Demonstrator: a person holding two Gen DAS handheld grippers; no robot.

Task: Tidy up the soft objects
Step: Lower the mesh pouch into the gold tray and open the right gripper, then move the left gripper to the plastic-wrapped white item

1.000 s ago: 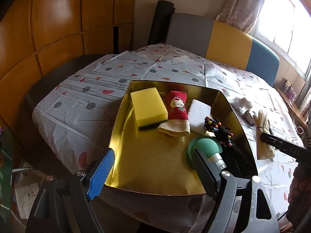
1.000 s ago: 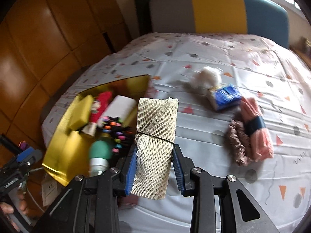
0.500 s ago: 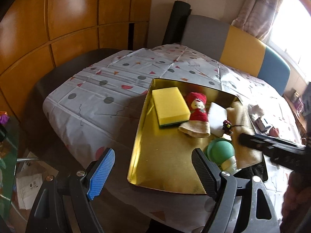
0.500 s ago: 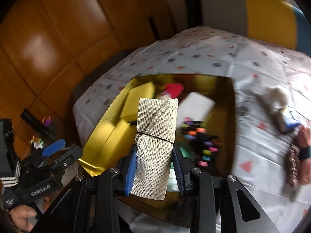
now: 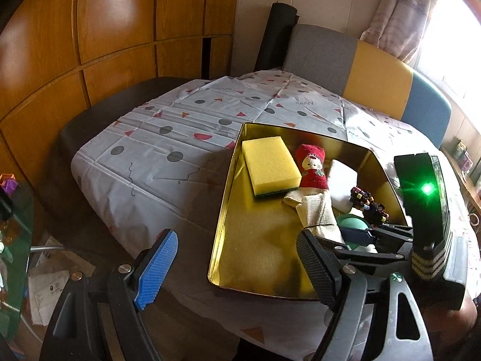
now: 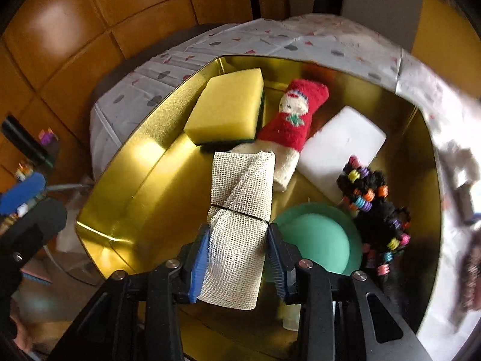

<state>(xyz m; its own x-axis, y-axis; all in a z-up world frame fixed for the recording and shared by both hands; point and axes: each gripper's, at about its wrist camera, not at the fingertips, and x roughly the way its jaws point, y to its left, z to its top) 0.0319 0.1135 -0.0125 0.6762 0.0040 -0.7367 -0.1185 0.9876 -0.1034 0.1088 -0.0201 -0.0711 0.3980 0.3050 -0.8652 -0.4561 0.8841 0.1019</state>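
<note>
My right gripper (image 6: 239, 258) is shut on a rolled beige mesh cloth (image 6: 240, 210) and holds it over the gold tray (image 6: 126, 186). The cloth also shows in the left wrist view (image 5: 320, 215), with the right gripper (image 5: 357, 236) over the tray (image 5: 234, 210). In the tray lie a yellow sponge (image 6: 225, 109), a red doll sock (image 6: 293, 123), a white foam block (image 6: 342, 147), a green round puff (image 6: 318, 240) and black beaded hair ties (image 6: 375, 207). My left gripper (image 5: 234, 263) is open and empty, in front of the tray's near left corner.
The tray sits on a table with a patterned white cloth (image 5: 168, 147). Wooden wall panels (image 5: 90, 45) stand to the left and a grey, yellow and blue bench back (image 5: 375, 81) is behind. A few small objects (image 6: 469, 180) lie blurred on the cloth right of the tray.
My right gripper has carried the mesh cloth left from over the table to low over the tray. The left gripper has drifted left and stays open.
</note>
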